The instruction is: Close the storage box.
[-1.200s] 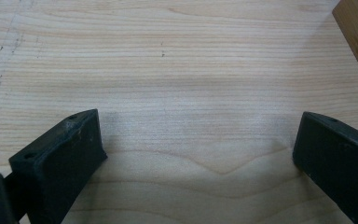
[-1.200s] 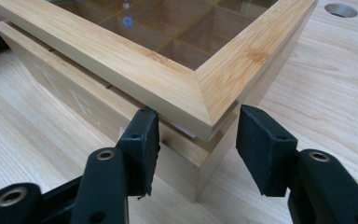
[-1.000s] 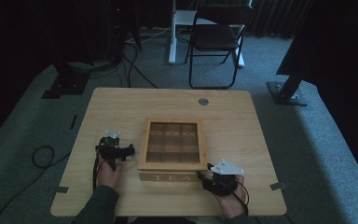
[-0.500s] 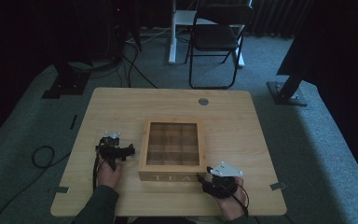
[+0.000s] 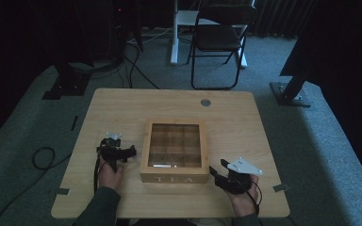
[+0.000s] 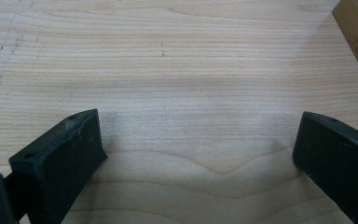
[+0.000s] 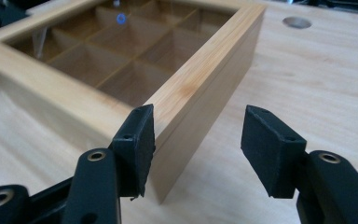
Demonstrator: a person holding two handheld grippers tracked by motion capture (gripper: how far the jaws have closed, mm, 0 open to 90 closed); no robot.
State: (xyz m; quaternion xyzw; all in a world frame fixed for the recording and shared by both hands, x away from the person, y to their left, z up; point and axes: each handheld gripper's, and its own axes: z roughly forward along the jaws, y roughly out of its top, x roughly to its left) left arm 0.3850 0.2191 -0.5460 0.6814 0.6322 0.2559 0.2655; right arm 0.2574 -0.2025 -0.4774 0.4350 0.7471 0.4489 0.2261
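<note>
High view: "TEA" on wooden box point(image 5: 174, 178)

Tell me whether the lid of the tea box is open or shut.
Shut. The tea box has its glass-paned lid lying flat on the body, and the right gripper view shows just a thin seam along its side.
</note>
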